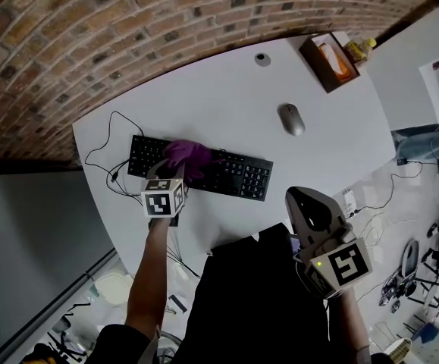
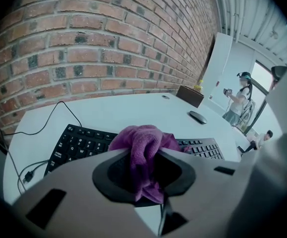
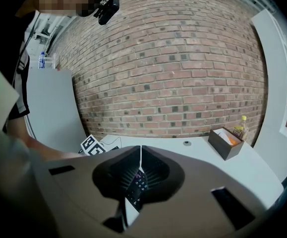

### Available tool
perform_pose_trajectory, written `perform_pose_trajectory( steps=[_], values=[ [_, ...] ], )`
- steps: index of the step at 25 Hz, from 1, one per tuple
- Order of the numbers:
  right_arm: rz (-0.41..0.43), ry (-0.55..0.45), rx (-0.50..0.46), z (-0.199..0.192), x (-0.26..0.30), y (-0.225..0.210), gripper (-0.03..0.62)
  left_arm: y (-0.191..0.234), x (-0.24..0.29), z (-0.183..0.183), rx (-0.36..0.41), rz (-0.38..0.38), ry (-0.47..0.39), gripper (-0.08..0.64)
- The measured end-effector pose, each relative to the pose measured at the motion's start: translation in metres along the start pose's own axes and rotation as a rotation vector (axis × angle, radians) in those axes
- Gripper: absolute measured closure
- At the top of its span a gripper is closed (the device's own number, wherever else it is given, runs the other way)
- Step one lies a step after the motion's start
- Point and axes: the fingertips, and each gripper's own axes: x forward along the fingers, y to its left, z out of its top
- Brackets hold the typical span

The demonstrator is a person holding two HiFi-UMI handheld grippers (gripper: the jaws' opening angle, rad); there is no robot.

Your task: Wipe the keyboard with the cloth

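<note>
From above, the left gripper (image 1: 177,171) holds a purple cloth (image 1: 189,156) down on the left half of the black keyboard (image 1: 238,177). The keyboard lies on the white table (image 1: 219,89), and a mouse (image 1: 291,118) sits well off to its right. The left gripper view shows what that angle hides: the jaws are nearly together and pinch a fold of the cloth, with the rest bunched over the keys. It also takes in a person (image 2: 238,100) standing beyond the table. The right gripper (image 1: 299,203) hangs close to the wearer's body, apart from the keyboard. Its own view shows its jaws closed on nothing.
</note>
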Motion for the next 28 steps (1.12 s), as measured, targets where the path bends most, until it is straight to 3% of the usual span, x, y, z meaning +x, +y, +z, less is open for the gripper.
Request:
perform_pose_trajectory(
  steps=[13, 28],
  values=[
    [0.022, 0.014, -0.021, 0.002, 0.010, 0.010, 0.572, 0.055, -0.007, 0.007, -0.087, 0.082, -0.034, 0.462],
    [0.027, 0.015, -0.024, 0.002, 0.014, 0.010, 0.572, 0.128, -0.023, 0.010, -0.168, 0.232, -0.049, 0.462]
  ],
)
